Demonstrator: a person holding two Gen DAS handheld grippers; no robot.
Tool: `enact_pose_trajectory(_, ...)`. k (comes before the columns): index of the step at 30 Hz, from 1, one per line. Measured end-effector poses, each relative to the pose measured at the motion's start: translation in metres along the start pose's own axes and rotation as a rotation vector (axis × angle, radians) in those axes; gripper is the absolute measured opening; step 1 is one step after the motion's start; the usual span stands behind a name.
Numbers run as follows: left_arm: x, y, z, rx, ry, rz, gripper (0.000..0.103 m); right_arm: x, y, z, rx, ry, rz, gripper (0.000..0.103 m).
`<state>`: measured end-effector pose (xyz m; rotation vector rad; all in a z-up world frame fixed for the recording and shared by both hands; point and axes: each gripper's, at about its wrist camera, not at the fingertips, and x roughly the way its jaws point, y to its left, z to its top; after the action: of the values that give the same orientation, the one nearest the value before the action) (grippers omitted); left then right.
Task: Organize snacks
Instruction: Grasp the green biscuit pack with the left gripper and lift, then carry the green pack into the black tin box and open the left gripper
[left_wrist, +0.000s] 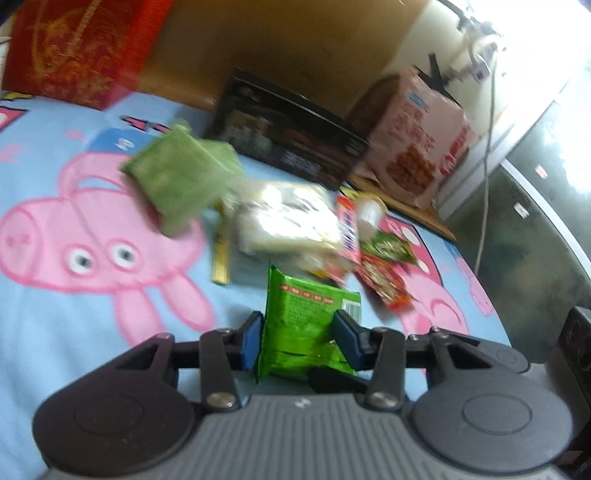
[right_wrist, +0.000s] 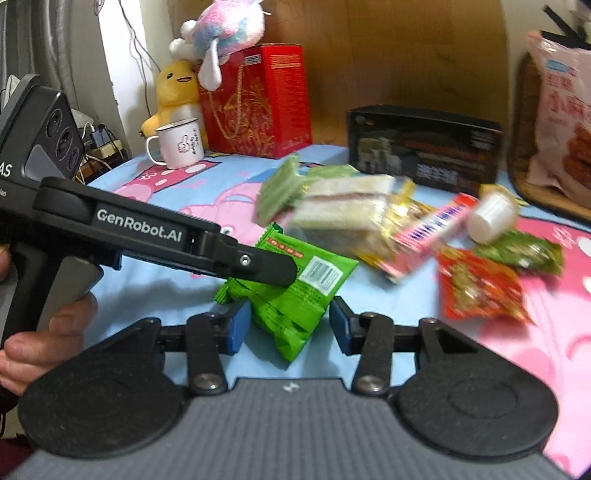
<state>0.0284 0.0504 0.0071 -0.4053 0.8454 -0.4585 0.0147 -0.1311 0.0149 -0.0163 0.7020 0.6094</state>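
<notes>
Both grippers are working on the same green snack packet, which sits at the near edge of the snack pile on the blue cartoon bedsheet. The left gripper has it clamped — its blue pads press against the packet's two sides, and the wrapper bulges up between them. The right gripper straddles the packet's near corner; its left pad touches the wrapper, but a gap shows at the right pad, so it is not yet gripping.

Beyond the packet lie the rest of the snacks: pale green wafer packs, a wrapped sandwich, a pink bar, a small white cup and a red packet, with a black box at the far side.

The risks, as I judge them: two grippers pulling on one thin wrapper could tear it or crush what is inside, and the slick film could slide out of the left pads if lifted by the edge. A sideways swing could also knock the loose pile — the cup looks ready to roll.
</notes>
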Motion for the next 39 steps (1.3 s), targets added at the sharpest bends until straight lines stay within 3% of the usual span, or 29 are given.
enact_pose_trajectory(4, 0.018, -0.030, -0.011, 0.039, 0.056, -0.033, 0.043, -0.024, -0.020, -0.014, 0.034, 0.013, -0.029, 0.050)
enact_pose_trajectory(9, 0.036, -0.066, -0.015, 0.124, 0.107, -0.054, 0.052, -0.050, -0.041, -0.028, 0.064, -0.004, -0.078, 0.054)
enact_pose_trajectory(11, 0.037, -0.072, -0.014, 0.132, 0.106, -0.055, 0.056, -0.060, -0.046, -0.032, 0.061, -0.031, -0.115, 0.071)
enact_pose_trajectory(13, 0.031, -0.071, -0.011, 0.128, 0.086, -0.041, 0.061, -0.069, -0.053, -0.037, 0.071, -0.069, -0.135, 0.080)
enact_pose_trajectory(16, 0.023, -0.064, -0.005, 0.102, 0.066, -0.011, 0.062, -0.078, -0.061, -0.045, 0.079, -0.108, -0.142, 0.085)
enact_pose_trajectory(20, 0.014, -0.058, 0.000, 0.094, 0.057, 0.024, 0.062, -0.079, -0.067, -0.052, 0.049, -0.125, -0.116, 0.085)
enact_pose_trajectory(25, 0.017, -0.068, -0.002, 0.132, 0.067, 0.025, 0.060, -0.074, -0.063, -0.053, -0.019, -0.079, -0.062, 0.082)
enact_pose_trajectory(32, 0.040, -0.077, -0.010, 0.163, 0.131, 0.032, 0.055, -0.053, -0.054, -0.051, -0.096, -0.016, -0.052, 0.071)
enact_pose_trajectory(34, 0.043, -0.080, -0.011, 0.154, 0.151, 0.006, 0.044, -0.050, -0.053, -0.050, -0.098, -0.026, -0.058, 0.064)
enact_pose_trajectory(35, 0.044, -0.083, -0.013, 0.158, 0.151, 0.009, 0.044, -0.048, -0.053, -0.049, -0.096, -0.026, -0.048, 0.056)
enact_pose_trajectory(39, 0.039, -0.095, -0.016, 0.207, 0.123, 0.048, 0.043, -0.047, -0.047, -0.045, -0.102, -0.019, -0.052, 0.050)
